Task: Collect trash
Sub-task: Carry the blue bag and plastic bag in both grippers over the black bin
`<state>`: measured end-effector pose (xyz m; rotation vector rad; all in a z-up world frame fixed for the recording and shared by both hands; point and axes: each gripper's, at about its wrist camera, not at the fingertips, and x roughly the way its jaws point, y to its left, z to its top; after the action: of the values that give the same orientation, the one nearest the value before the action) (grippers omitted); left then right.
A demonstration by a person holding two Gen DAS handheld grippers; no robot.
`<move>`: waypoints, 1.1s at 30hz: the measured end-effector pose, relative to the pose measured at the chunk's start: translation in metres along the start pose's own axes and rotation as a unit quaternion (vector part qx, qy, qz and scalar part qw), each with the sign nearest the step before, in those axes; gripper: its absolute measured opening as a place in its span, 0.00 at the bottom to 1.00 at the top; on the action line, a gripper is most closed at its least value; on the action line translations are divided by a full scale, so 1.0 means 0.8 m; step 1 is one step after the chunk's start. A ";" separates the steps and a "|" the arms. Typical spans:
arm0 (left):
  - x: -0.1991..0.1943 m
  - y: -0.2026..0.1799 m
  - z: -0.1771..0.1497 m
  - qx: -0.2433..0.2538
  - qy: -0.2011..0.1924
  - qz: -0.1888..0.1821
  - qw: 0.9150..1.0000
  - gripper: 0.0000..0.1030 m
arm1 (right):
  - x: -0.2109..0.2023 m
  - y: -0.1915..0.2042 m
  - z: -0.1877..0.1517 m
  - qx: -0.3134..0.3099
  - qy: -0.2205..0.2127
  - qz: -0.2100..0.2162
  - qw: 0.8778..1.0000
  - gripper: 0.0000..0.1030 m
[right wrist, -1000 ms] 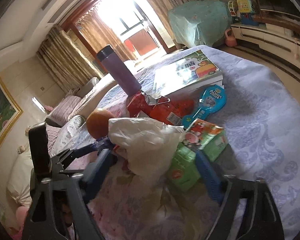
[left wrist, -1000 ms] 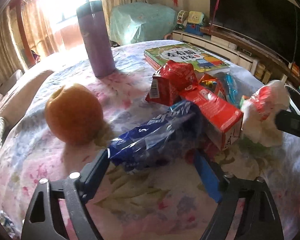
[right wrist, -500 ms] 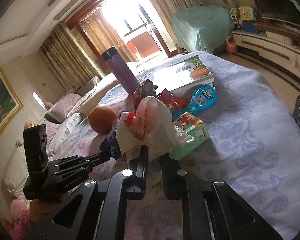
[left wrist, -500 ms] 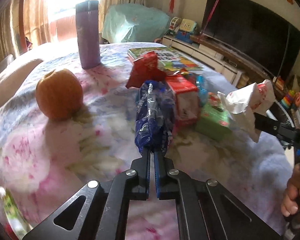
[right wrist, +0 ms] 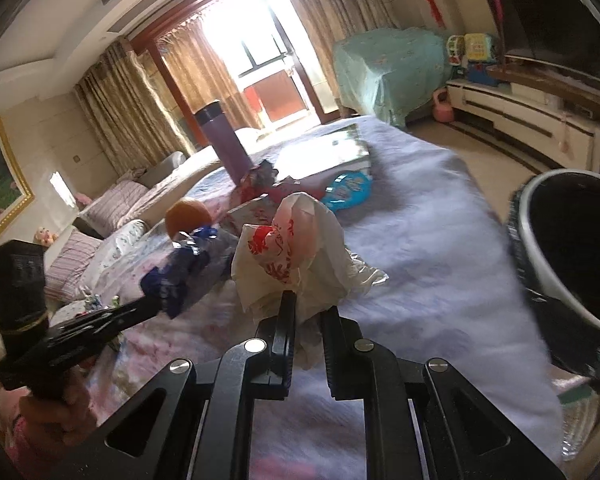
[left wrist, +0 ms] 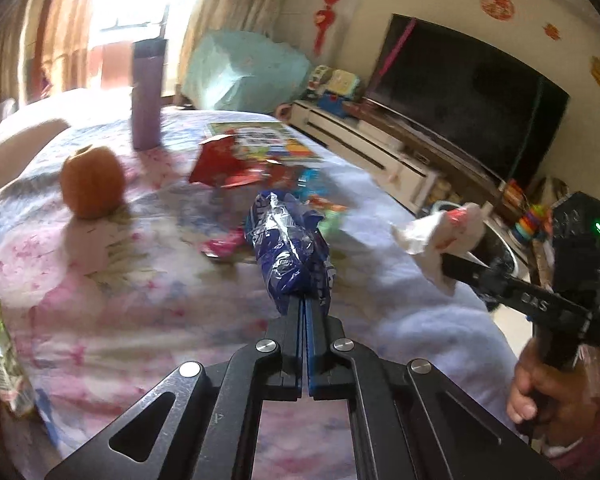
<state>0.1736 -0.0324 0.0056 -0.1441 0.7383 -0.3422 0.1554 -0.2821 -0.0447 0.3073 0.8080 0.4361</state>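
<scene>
Now left claw [left wrist: 303, 300] grips blue wrapper [left wrist: 288, 248]

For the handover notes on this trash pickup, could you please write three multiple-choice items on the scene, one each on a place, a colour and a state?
1. Where does the bin stand in the right wrist view?
A. at the right edge, beside the table
B. on the table beside the bottle
C. under the window

2. What colour is the wrapper in the left tool?
A. green
B. blue
C. yellow

3. What is the state of the right tool?
A. open above the orange
B. shut on nothing
C. shut on the white plastic bag

Key: 1 A, its dark mouth sits off the tablecloth's right side; 2 B, blue foil shows above the tips; 3 C, the bag is pinched between the fingers.
</scene>
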 end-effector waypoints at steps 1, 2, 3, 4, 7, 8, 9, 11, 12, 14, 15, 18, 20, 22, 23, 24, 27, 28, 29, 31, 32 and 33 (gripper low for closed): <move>0.000 -0.008 -0.002 0.006 0.002 -0.008 1.000 0.00 | -0.002 -0.003 -0.001 0.001 0.000 -0.002 1.000 0.12; 0.001 -0.015 -0.003 0.011 0.003 -0.013 1.000 0.00 | -0.008 -0.009 -0.003 0.003 -0.002 -0.008 1.000 0.12; 0.002 -0.020 -0.004 0.016 0.004 -0.017 1.000 0.00 | -0.011 -0.013 -0.003 0.004 -0.003 -0.012 1.000 0.12; 0.005 -0.027 -0.004 0.024 0.005 -0.018 1.000 0.00 | -0.016 -0.018 -0.005 0.005 -0.005 -0.018 1.000 0.12; 0.013 -0.041 -0.003 0.034 0.009 -0.029 0.999 0.00 | -0.028 -0.030 -0.006 0.009 -0.011 -0.031 0.999 0.12; 0.016 -0.044 -0.002 0.035 0.010 -0.033 0.999 0.00 | -0.032 -0.035 -0.006 0.012 -0.013 -0.035 0.999 0.12; 0.018 -0.047 -0.001 0.038 0.010 -0.036 0.999 0.00 | -0.037 -0.039 -0.006 0.013 -0.015 -0.040 0.999 0.12; 0.023 -0.054 0.003 0.043 0.010 -0.044 0.998 0.00 | -0.045 -0.047 -0.006 0.014 -0.018 -0.051 0.998 0.12; 0.024 -0.058 0.004 0.045 0.009 -0.047 0.998 0.00 | -0.049 -0.050 -0.006 0.014 -0.021 -0.056 0.998 0.12; 0.028 -0.065 0.008 0.051 0.010 -0.057 0.997 0.00 | -0.058 -0.060 -0.006 0.016 -0.024 -0.065 0.997 0.12; 0.029 -0.068 0.009 0.052 0.009 -0.059 0.997 0.00 | -0.061 -0.063 -0.005 0.018 -0.026 -0.068 0.997 0.12; 0.036 -0.084 0.014 0.064 0.009 -0.069 0.996 0.00 | -0.073 -0.074 -0.002 0.019 -0.034 -0.081 0.996 0.12; 0.043 -0.093 0.017 0.071 0.011 -0.075 0.995 0.00 | -0.081 -0.083 -0.001 0.023 -0.038 -0.087 0.995 0.12; 0.054 -0.103 0.019 0.075 0.013 -0.081 0.994 0.00 | -0.085 -0.092 0.000 0.028 -0.038 -0.095 0.994 0.12; 0.057 -0.107 0.021 0.077 0.013 -0.084 0.993 0.00 | -0.088 -0.096 0.000 0.030 -0.036 -0.100 0.994 0.12; 0.062 -0.111 0.023 0.080 0.014 -0.087 0.993 0.00 | -0.089 -0.100 0.000 0.034 -0.035 -0.103 0.993 0.12; 0.075 -0.120 0.028 0.090 0.016 -0.091 0.992 0.00 | -0.096 -0.113 0.002 0.042 -0.033 -0.112 0.992 0.12; 0.081 -0.124 0.029 0.094 0.018 -0.093 0.991 0.00 | -0.098 -0.117 0.003 0.042 -0.033 -0.116 0.992 0.12; 0.086 -0.127 0.031 0.097 0.020 -0.095 0.990 0.00 | -0.102 -0.122 0.003 0.044 -0.033 -0.118 0.991 0.12; 0.096 -0.134 0.034 0.103 0.023 -0.098 0.990 0.00 | -0.106 -0.130 0.004 0.047 -0.033 -0.123 0.991 0.12; 0.099 -0.138 0.034 0.104 0.023 -0.100 0.989 0.00 | -0.108 -0.133 0.005 0.048 -0.033 -0.126 0.990 0.12; 0.103 -0.142 0.036 0.106 0.024 -0.101 0.989 0.00 | -0.109 -0.136 0.006 0.049 -0.034 -0.127 0.990 0.12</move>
<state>0.2213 -0.1675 0.0025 -0.0095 0.7319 -0.6163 0.1333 -0.4197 -0.0332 0.3035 0.7921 0.1460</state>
